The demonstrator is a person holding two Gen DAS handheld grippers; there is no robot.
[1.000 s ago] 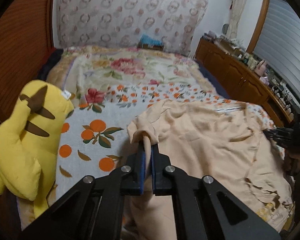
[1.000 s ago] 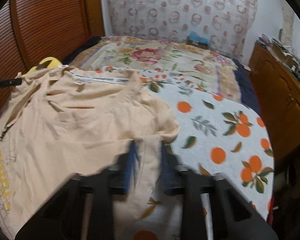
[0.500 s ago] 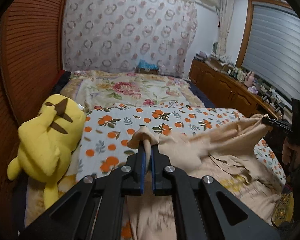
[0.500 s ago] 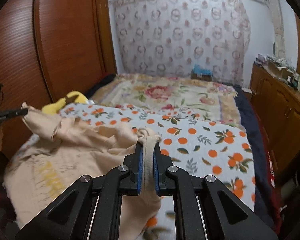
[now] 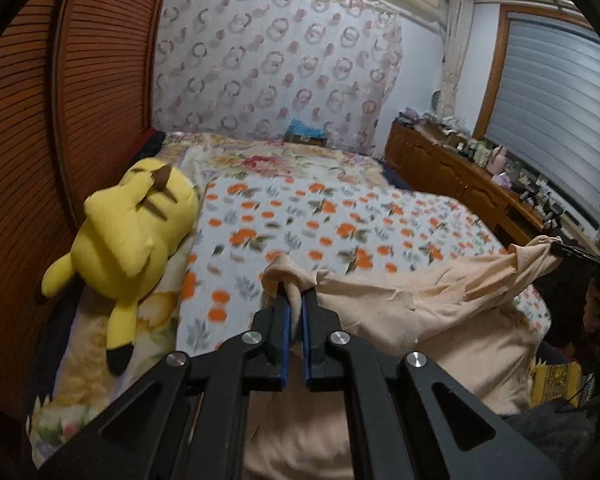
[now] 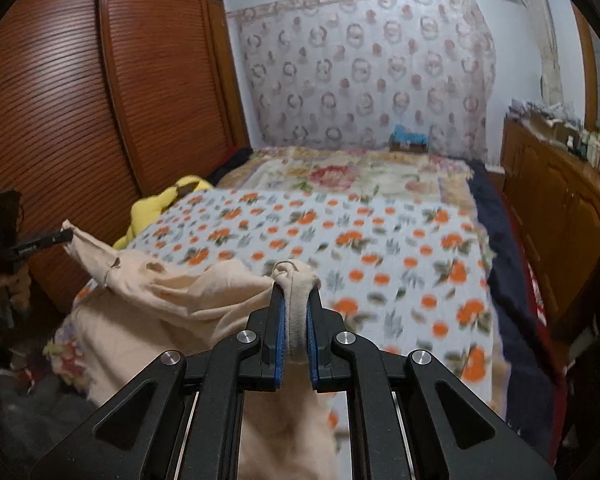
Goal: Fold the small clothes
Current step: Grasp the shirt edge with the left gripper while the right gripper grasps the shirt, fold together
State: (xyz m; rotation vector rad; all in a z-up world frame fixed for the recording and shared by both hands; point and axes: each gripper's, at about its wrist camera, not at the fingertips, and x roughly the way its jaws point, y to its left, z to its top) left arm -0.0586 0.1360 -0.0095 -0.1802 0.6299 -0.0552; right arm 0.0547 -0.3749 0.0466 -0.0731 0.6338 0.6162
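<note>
**Shirt held up by both grippers at the near end of the bed**

The left gripper (image 5: 294, 300) is pinching a bunched corner of the peach shirt (image 5: 412, 320); its blue-padded jaws are standing closed, with a narrow strip of cloth running down between them; the right gripper (image 6: 296, 300) is clamping another gathered corner of the same shirt (image 6: 188, 300), a thicker roll of cloth filling the gap between its pads.

Taking the bed (image 5: 332, 216) as the landmark: the shirt is hanging over the bed's near end, stretched in a sagging line from one gripper to the other, its lower part draping down toward the near edge; in the left wrist view the right gripper (image 5: 568, 250) is showing at the bed's right side with the far corner of the shirt in it; in the right wrist view the left gripper (image 6: 56, 236) is showing at the bed's left side, likewise gripping cloth.

A sheet with oranges printed on it (image 6: 360, 240) is covering the middle of the bed; a flowered blanket (image 6: 340, 172) is lying beyond it toward the bed's far end; a yellow plush toy (image 5: 128, 236) is lying along the bed's left edge, against the wooden wardrobe (image 5: 60, 128); a wooden cabinet (image 5: 452, 176) is standing along the bed's right side, its top crowded with small items too small to tell apart.
</note>
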